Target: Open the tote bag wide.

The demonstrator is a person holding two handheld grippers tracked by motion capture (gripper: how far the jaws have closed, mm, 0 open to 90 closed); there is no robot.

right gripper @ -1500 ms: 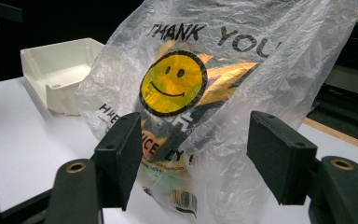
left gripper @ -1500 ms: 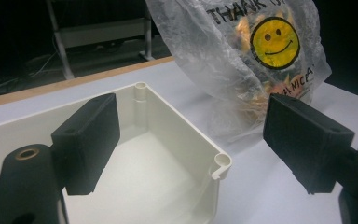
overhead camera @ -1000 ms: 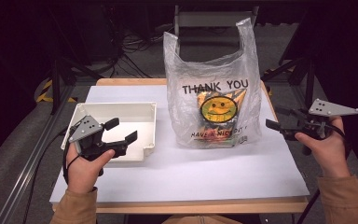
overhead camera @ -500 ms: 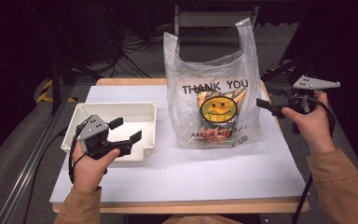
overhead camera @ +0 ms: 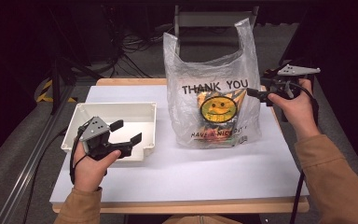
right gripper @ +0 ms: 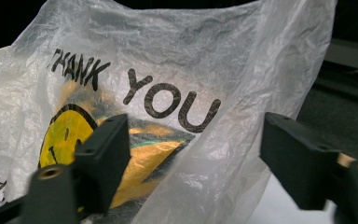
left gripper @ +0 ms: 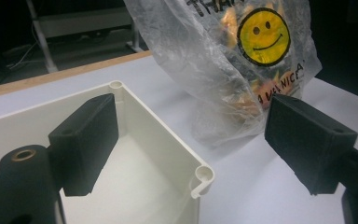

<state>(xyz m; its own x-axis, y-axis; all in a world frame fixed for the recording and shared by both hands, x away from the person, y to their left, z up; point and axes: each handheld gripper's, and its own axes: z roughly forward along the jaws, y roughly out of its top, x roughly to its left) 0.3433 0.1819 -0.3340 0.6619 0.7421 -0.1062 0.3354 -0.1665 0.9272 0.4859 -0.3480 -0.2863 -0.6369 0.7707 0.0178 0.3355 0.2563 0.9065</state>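
Observation:
A clear plastic bag printed "THANK YOU" with a yellow smiley stands upright mid-table, with orange and yellow packets inside. My right gripper is level at the bag's right side. Its jaws have just been closing a little and stand open, with the bag's crinkled side edge between them and the pads apart from the plastic; the right gripper points at the lettering. My left gripper hovers open over the near right corner of a white tray. In the left gripper view, the left gripper straddles the tray's corner, with the bag beyond.
The white tabletop has bare room in front of the bag and the tray. The tray's inside looks empty. A metal chair frame stands behind the table, and cables lie on the dark floor at the back left.
My right hand has moved up and leftward from the table's right edge to the bag's right side. The left gripper has stayed by the tray's corner.

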